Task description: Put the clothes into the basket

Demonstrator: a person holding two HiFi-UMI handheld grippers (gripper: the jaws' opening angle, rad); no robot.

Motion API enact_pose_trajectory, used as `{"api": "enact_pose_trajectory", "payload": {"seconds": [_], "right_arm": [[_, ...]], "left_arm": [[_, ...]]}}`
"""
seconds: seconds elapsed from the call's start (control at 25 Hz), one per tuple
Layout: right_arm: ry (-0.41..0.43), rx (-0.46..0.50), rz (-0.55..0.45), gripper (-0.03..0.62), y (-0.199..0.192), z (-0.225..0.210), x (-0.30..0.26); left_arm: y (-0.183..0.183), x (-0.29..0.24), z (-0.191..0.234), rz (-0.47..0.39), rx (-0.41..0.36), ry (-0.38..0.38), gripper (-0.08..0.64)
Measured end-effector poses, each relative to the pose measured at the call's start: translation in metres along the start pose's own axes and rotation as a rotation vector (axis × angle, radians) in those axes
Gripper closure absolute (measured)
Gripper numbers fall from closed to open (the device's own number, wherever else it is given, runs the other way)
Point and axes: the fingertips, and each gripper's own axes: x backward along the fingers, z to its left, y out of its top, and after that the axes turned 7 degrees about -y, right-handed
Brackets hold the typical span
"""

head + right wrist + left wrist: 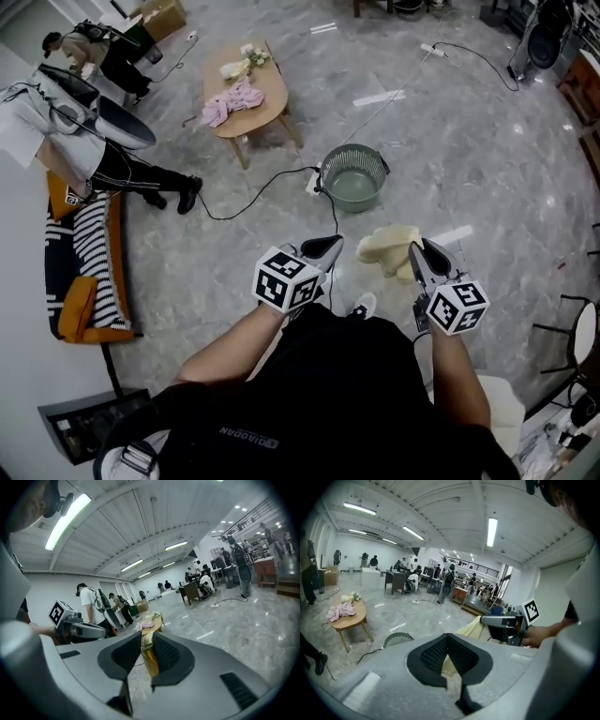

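Observation:
A pale yellow cloth [389,246] hangs above the grey floor between my two grippers. My right gripper [419,253] is shut on it; in the right gripper view the cloth [149,656] is a narrow strip pinched between the pads. My left gripper [330,246] is shut on the other end, where the cloth [449,667] fills the gap between the jaws. A round green basket [354,176] stands on the floor just beyond the cloth. Pink clothes [234,98] lie on a small oval wooden table [267,108] farther back on the left.
A black cable [253,192] runs across the floor to a socket strip beside the basket. A person [112,164] stands at the left near a striped couch [89,253]. A chair [581,337] stands at the right edge. More people and desks are far back.

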Motion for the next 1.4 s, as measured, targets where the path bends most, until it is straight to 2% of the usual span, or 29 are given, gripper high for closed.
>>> {"api": "enact_pose_trajectory", "payload": {"seconds": [0.16,0.44,0.68,0.8,0.96,1.08,1.4], "right_arm": [[0.011,0.017,0.019,0.503,0.009,-0.014,-0.025],[0.046,0.02,0.06,0.503,0.009,-0.002,-0.061],[0.041,0.021,0.092,0.503,0.005,0.017,-0.1],[0.007,0.014,0.108,0.503,0.006,0.029,-0.124],[-0.059,-0.014,0.125,0.503,0.006,0.045,-0.159],[-0.122,-0.059,0.127,0.503,0.005,0.048,-0.183],[-0.276,-0.16,0.05,0.503,0.029,0.047,-0.233]], "left_arm": [[0.008,-0.006,0.015,-0.018,0.021,0.029,0.559],[0.0,0.013,0.049,-0.016,0.077,0.084,0.559],[0.001,0.022,0.094,-0.016,0.093,0.073,0.56],[0.005,0.026,0.123,0.003,0.091,0.04,0.558],[0.016,0.032,0.173,0.051,0.049,-0.009,0.558],[0.025,0.034,0.21,0.063,0.046,-0.043,0.558],[0.039,0.04,0.282,0.116,0.011,-0.14,0.559]]}}
